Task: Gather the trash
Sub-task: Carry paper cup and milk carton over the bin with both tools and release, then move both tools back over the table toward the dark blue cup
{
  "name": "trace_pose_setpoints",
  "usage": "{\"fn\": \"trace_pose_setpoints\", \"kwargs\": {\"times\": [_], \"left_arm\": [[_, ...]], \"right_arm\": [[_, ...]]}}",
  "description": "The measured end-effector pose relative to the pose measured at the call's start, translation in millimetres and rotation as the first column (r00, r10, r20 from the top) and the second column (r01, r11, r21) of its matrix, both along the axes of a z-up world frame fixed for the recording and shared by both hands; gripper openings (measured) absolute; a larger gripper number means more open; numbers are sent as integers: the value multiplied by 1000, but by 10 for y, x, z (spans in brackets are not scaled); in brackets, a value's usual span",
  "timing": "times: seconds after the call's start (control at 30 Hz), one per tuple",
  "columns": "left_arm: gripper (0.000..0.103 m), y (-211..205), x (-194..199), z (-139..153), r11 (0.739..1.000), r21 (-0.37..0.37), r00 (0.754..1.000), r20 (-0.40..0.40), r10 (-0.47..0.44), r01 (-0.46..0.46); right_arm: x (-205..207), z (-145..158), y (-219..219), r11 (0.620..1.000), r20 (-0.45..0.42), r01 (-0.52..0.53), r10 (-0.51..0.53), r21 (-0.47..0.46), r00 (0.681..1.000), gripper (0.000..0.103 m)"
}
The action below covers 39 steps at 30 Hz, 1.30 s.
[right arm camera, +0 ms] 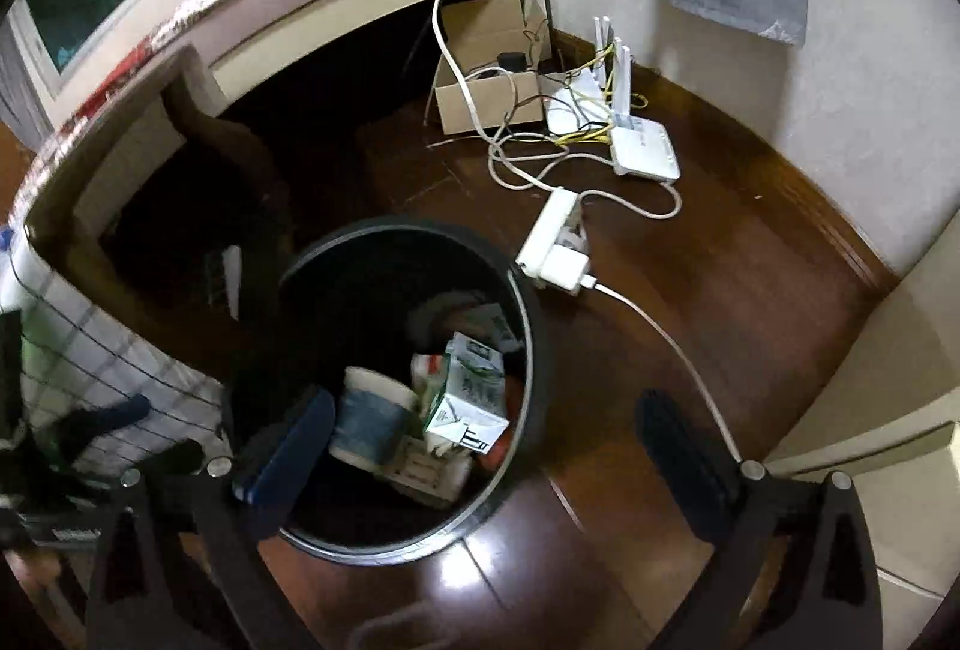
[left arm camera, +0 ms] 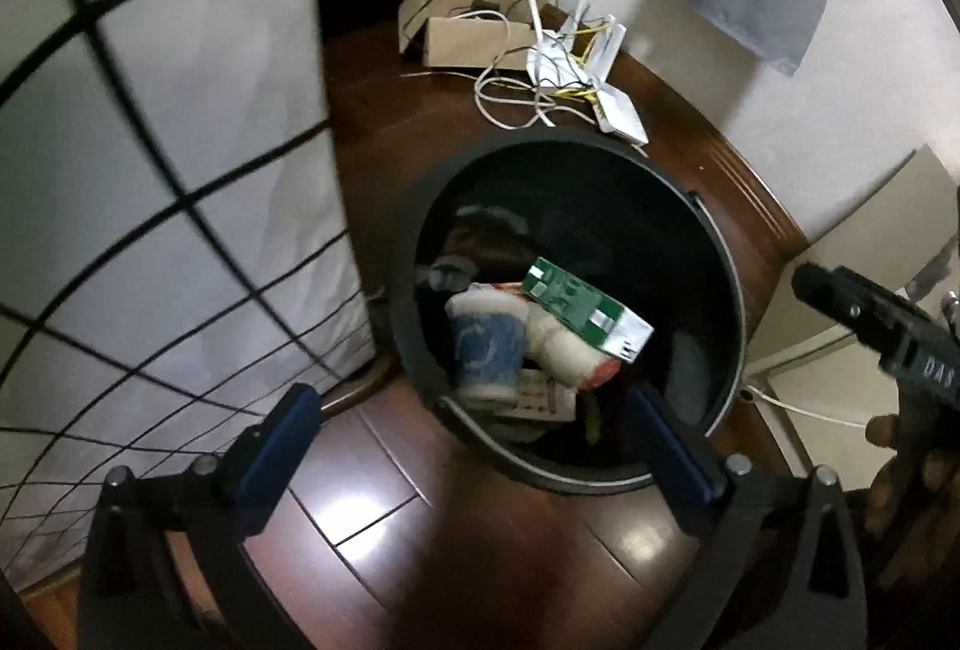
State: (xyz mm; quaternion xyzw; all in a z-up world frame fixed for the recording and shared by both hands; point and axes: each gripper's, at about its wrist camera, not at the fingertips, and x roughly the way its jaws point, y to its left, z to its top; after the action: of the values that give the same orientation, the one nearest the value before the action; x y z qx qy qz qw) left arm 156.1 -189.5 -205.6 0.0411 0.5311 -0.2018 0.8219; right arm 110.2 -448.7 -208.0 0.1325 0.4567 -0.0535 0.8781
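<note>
Trash bin (left arm camera: pixel 717 254) sits on the dark wood floor (right arm camera: pixel 750 290), already holding a green carton (left arm camera: pixel 585 311) and blue paper cup (left arm camera: pixel 486 350); both the left gripper (left arm camera: pixel 480 431) and right gripper (right arm camera: pixel 480 446) hang spread wide, empty; risk is clipping the rim and tipping it; deeper contents too dark to make out.

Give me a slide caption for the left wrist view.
Open left gripper above round black bin holding green carton and blue paper cup.
</note>
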Motion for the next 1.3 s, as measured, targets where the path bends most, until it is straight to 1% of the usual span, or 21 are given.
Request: {"fn": "trace_pose_setpoints", "kwargs": {"times": [0.17, 0.43, 0.67, 0.9, 1.07, 1.3], "left_arm": [[102, 67, -54, 60, 1000, 12, 1000, 23, 8, -8], [102, 89, -114, 157, 1000, 9, 999, 43, 1, -1], [102, 129, -182, 323, 1000, -4, 997, 81, -3, 3], [102, 217, -255, 496, 1000, -28, 994, 111, 8, -5], [102, 339, -301, 679, 998, -57, 989, 146, 25, -17], [102, 537, -347, 857, 996, -73, 981, 183, 55, -42]], "right_arm": [[-21, 28, 92, 999, 8, -7, 7, -36, 1000, 102], [-84, 89, 197, 998, 16, -26, 27, -56, 1000, 102], [-220, 296, 393, 997, 59, -38, 42, -74, 997, 102], [-289, 501, 519, 996, 98, -26, 35, -87, 995, 102], [-328, 652, 619, 994, 121, -35, 47, -100, 992, 102], [-317, 847, 833, 990, 147, -65, 83, -122, 986, 102]]}}
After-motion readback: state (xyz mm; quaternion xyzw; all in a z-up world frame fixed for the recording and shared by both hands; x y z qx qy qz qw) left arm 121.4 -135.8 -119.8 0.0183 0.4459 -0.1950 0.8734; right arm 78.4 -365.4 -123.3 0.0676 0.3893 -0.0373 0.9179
